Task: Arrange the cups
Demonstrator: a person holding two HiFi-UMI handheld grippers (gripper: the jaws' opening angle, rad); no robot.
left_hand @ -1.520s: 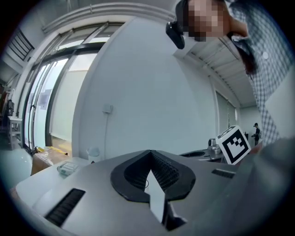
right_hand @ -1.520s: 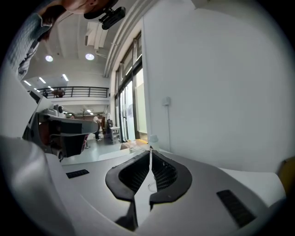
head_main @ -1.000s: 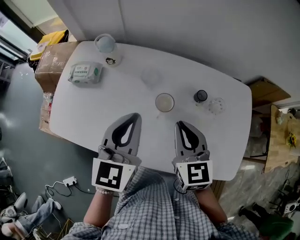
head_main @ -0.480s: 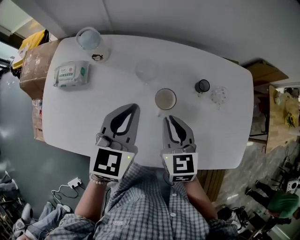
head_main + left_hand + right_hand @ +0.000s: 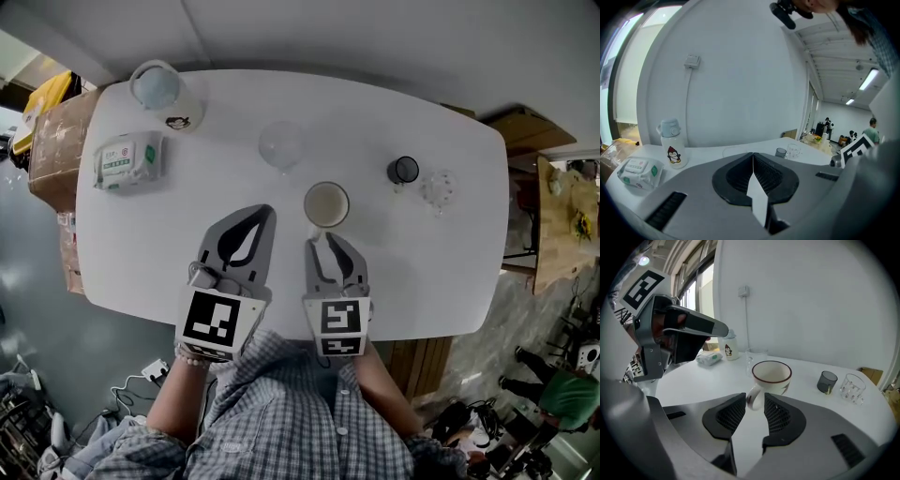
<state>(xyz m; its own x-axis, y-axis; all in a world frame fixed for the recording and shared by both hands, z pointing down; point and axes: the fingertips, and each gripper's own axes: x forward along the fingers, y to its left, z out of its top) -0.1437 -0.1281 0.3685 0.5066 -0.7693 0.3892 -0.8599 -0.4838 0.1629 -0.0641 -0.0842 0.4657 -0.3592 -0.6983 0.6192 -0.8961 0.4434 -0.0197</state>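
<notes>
A cream mug (image 5: pixel 326 204) with a brown rim stands at the table's middle, its handle (image 5: pixel 753 400) turned toward me. My right gripper (image 5: pixel 323 244) is open, and in the right gripper view (image 5: pixel 754 401) the handle sits right at its fingertips, in the gap between them. A clear glass (image 5: pixel 280 143) stands farther back to the left. A small dark cup (image 5: pixel 404 170) and a studded clear cup (image 5: pixel 438 187) stand at the right. My left gripper (image 5: pixel 248 220) is shut and empty above the table, beside the right one.
A white bottle with a penguin print (image 5: pixel 159 89) and a pack of wipes (image 5: pixel 127 159) lie at the table's (image 5: pixel 187 253) far left. Cardboard boxes (image 5: pixel 47 141) stand on the floor to the left. A wall runs behind the table.
My right gripper has moved left and forward until its tips reach the mug's handle. The left gripper has barely moved.
</notes>
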